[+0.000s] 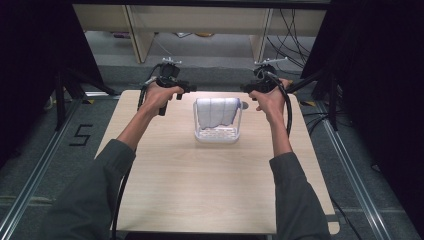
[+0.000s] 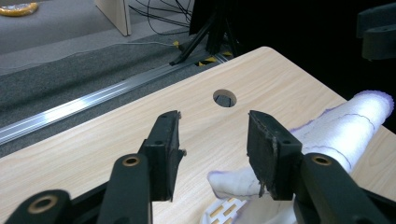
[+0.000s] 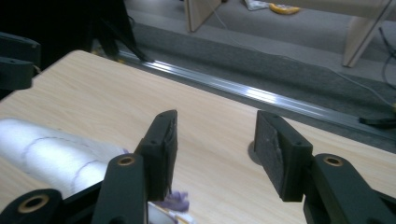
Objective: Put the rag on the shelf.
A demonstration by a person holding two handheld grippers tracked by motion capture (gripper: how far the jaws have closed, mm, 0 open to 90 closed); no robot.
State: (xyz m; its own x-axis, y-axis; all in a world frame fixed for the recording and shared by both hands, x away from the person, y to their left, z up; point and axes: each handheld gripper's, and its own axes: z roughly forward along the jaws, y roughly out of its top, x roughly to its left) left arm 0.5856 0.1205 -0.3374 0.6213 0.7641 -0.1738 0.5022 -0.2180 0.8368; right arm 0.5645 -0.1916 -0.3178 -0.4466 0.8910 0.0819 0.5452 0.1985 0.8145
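Note:
A white slotted basket [image 1: 217, 134] stands on the far middle of the wooden table [image 1: 200, 185]. A white cloth [image 1: 217, 111] with purple stitching is draped over the basket's far rim. My left gripper [image 1: 185, 89] is just left of the cloth and my right gripper [image 1: 247, 88] just right of it, both pointing inward. In the left gripper view the gripper [image 2: 214, 135] is open, and the cloth [image 2: 345, 130] lies beyond its right jaw with a corner below it. In the right gripper view the gripper [image 3: 215, 140] is open over bare table, with the cloth [image 3: 51, 154] to its left.
A round hole [image 2: 224, 98] is cut in the tabletop near the far edge, right of the basket. Beyond the table run a metal floor rail [image 3: 261, 95], grey carpet, cables and wooden furniture legs [image 1: 142, 40]. Dark curtains flank both sides.

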